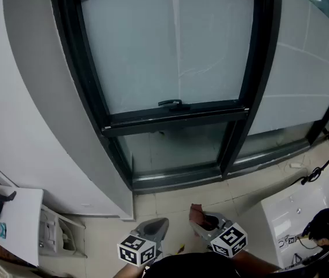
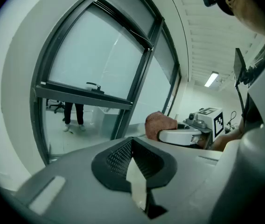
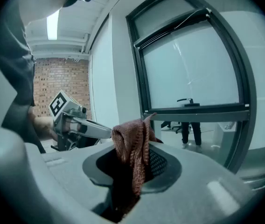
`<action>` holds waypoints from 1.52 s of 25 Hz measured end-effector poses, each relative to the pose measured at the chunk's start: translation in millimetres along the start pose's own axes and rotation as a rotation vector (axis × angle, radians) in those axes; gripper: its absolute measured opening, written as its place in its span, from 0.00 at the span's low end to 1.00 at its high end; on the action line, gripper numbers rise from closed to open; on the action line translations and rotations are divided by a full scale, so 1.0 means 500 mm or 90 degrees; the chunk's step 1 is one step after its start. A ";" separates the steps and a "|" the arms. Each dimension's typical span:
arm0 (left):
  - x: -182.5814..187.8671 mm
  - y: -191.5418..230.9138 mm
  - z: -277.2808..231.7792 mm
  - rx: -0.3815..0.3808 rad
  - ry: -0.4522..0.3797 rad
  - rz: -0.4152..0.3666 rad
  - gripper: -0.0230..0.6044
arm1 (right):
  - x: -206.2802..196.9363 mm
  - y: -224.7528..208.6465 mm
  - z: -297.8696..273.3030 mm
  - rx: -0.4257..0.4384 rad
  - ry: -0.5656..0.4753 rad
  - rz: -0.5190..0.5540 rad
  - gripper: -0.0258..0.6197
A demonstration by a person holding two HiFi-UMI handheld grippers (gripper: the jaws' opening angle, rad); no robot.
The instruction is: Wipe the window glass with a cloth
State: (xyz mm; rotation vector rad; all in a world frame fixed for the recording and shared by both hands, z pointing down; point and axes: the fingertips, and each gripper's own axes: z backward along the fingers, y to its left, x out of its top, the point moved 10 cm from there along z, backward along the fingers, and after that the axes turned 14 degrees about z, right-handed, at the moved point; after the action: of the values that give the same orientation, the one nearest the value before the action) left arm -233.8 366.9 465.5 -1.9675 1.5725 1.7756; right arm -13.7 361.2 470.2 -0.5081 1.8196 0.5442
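The window glass (image 1: pixel 170 45) fills the upper head view in a dark frame, with a black handle (image 1: pixel 173 103) on its lower rail. My right gripper (image 1: pixel 196 220) is low at the bottom centre, shut on a reddish-brown cloth (image 1: pixel 196 212). In the right gripper view the cloth (image 3: pixel 132 141) hangs bunched out of the jaws of the right gripper (image 3: pixel 132 169), well short of the glass (image 3: pixel 193 69). My left gripper (image 1: pixel 160 225) is beside it, shut and holding nothing; in its own view the left gripper (image 2: pixel 135 171) faces the window (image 2: pixel 95 59), with the cloth (image 2: pixel 159 123) at its right.
A grey wall (image 1: pixel 37 97) flanks the window on the left. Low on the left stands a white table (image 1: pixel 19 225), and at the lower right a white desk (image 1: pixel 295 210) with cables. Someone's legs (image 2: pixel 74 115) show through the lower pane.
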 end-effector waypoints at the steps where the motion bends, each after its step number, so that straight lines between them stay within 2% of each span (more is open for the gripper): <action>1: -0.001 0.004 0.003 -0.003 0.000 0.003 0.06 | 0.003 -0.002 -0.005 -0.004 -0.001 0.000 0.16; 9: 0.029 0.048 -0.012 -0.018 0.002 0.005 0.06 | 0.027 -0.013 -0.041 -0.026 -0.004 0.023 0.16; 16: 0.085 0.072 -0.089 -0.023 0.004 -0.005 0.06 | 0.019 -0.090 -0.079 -0.026 -0.011 0.026 0.16; 22: 0.142 0.063 -0.223 -0.031 0.028 -0.015 0.06 | 0.006 -0.276 -0.097 -0.047 -0.018 0.057 0.16; 30: 0.289 0.023 -0.432 0.001 0.011 -0.063 0.06 | 0.066 -0.614 -0.058 -0.123 -0.052 0.187 0.16; 34: 0.337 0.004 -0.510 0.022 -0.009 -0.078 0.06 | 0.101 -0.742 -0.044 -0.145 -0.067 0.277 0.16; 38: 0.356 0.004 -0.554 0.038 -0.012 -0.069 0.06 | 0.159 -0.834 -0.052 -0.176 -0.047 0.440 0.16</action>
State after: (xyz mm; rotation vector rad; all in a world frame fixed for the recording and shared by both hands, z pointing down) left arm -72.8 82.8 423.3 -1.9620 1.4656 1.6825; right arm 187.8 5.7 353.4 -0.0172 1.8366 1.2774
